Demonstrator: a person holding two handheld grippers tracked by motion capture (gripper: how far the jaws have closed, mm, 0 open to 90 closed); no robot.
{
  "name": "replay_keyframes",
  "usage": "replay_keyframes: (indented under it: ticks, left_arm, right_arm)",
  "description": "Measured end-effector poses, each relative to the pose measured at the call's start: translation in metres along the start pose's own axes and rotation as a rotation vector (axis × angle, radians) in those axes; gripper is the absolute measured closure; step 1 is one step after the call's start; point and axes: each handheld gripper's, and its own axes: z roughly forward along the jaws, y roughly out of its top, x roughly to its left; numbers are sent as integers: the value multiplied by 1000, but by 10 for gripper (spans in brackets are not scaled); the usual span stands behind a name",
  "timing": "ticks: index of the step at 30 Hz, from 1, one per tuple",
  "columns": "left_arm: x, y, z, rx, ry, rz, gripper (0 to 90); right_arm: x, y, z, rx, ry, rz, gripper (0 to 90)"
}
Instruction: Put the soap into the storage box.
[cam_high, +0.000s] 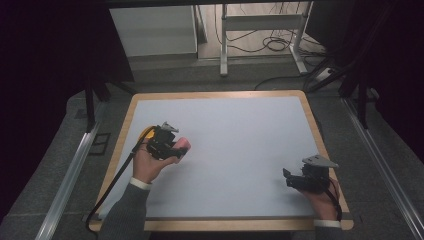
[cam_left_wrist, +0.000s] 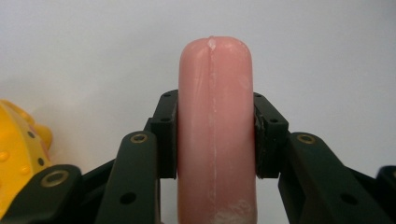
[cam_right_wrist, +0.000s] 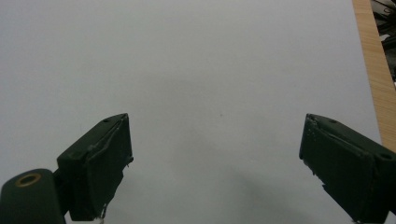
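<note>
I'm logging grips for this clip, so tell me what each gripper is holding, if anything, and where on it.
The left gripper clamps a pink sausage-shaped piece across its sides, below the rounded tip. The right gripper stands open over the white table top, holding nothing.

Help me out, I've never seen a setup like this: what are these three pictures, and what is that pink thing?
A person sits at a table with a pale mat, holding a hand-operated gripper in each hand. The high view looks down from above; the other two come from cameras riding on each gripper, looking along its black fingers. The left gripper is shut on a pink sausage-shaped object, its fingers pressing both sides. A yellow toy with small dots lies just beside it; I can't tell what it is. The right gripper is open and holds nothing, its fingers spread wide above the bare mat.
</note>
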Motion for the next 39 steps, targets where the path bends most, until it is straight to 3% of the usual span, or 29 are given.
replay_keyframes:
  ticks: [17,39]
  left_arm:
    - [15,-4,-10,-16,23,-29,604]
    - [45,-17,-24,-31,66,-110,604]
  right_arm:
    - [0,0,0,0,-2,1,91]
    - [0,0,0,1,-3,0,91]
